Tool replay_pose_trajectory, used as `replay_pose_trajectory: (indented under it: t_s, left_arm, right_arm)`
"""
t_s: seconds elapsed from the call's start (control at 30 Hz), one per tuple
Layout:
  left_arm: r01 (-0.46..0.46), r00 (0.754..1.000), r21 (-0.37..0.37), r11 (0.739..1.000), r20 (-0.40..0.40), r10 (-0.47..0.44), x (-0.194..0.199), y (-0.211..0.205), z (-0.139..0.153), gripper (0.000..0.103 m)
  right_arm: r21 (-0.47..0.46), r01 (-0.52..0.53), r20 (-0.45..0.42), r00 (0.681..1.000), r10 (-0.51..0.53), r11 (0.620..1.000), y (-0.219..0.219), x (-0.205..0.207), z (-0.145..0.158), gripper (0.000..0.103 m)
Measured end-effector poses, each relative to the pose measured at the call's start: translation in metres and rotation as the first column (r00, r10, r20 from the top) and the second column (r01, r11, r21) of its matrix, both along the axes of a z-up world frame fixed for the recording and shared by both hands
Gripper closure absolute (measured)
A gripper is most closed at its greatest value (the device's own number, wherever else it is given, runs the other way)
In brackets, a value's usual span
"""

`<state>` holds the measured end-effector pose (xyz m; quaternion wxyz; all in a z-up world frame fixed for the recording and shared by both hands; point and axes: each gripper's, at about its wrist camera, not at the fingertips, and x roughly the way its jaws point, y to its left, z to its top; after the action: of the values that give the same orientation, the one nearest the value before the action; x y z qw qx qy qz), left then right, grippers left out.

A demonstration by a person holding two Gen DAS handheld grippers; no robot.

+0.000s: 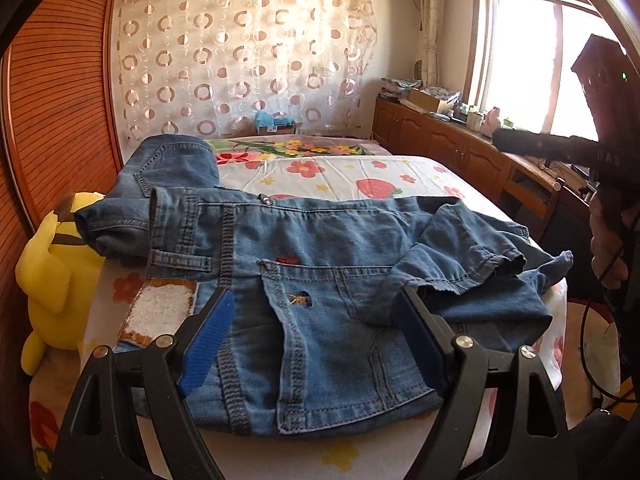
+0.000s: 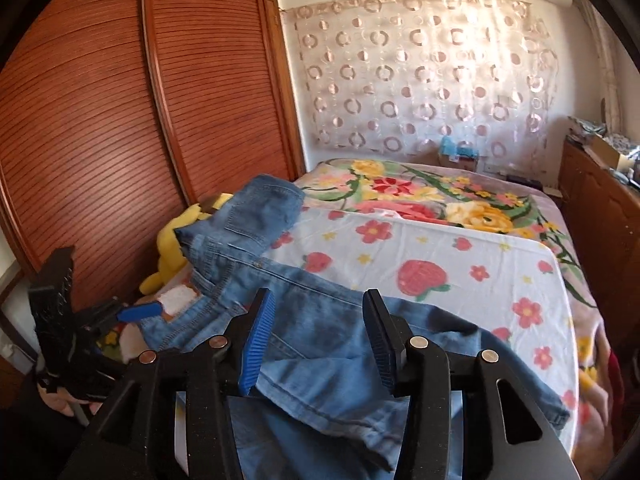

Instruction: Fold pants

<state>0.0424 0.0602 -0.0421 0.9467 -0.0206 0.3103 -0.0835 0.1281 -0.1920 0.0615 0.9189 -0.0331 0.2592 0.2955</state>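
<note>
Blue denim pants (image 1: 320, 248) lie across the near end of the bed, waistband to the left and the leg ends (image 1: 472, 256) folded back over the seat at the right. My left gripper (image 1: 314, 300) hovers open just above the back pocket, nothing between its blue pads. In the right wrist view the pants (image 2: 320, 364) lie under my right gripper (image 2: 318, 300), whose fingers stand apart above the cloth without pressing on it. The right gripper (image 1: 600, 148) also shows at the left wrist view's right edge, and the left gripper (image 2: 132, 314) at the other view's left edge.
A yellow plush toy (image 1: 52, 264) leans at the bed's left edge against the slatted wooden wardrobe (image 1: 60, 100). The flowered bedsheet (image 1: 360, 176) stretches behind the pants. A wooden cabinet (image 1: 452, 140) with clutter runs under the window on the right.
</note>
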Motion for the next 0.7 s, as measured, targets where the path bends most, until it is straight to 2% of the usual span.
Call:
replay_pose_trajectory:
  t_s: [0.23, 0.47, 0.63, 0.7]
  left_arm:
    - [0.080, 0.997, 0.026, 0.996, 0.002, -0.080, 0.010, -0.030, -0.001, 0.020]
    - [0.162, 0.987, 0.031, 0.986, -0.027, -0.161, 0.026, -0.055, -0.014, 0.021]
    - [0.198, 0.979, 0.016, 0.980, -0.056, -0.197, 0.034, -0.066, -0.024, 0.036]
    - [0.201, 0.977, 0.009, 0.980, -0.071, -0.200, 0.037, -0.066, -0.028, 0.047]
  right_arm:
    - [-0.021, 0.092, -0.070, 0.993, -0.094, 0.996, -0.032, -0.008, -0.029, 0.055]
    - [-0.016, 0.138, -0.166, 0.976, -0.139, 0.990, -0.049, -0.015, -0.053, 0.055]
    - [-0.004, 0.148, -0.221, 0.964, -0.145, 0.989, -0.051, -0.022, -0.059, 0.055]
    - [0.006, 0.154, -0.234, 0.961, -0.148, 0.988, -0.048, -0.021, -0.061, 0.055]
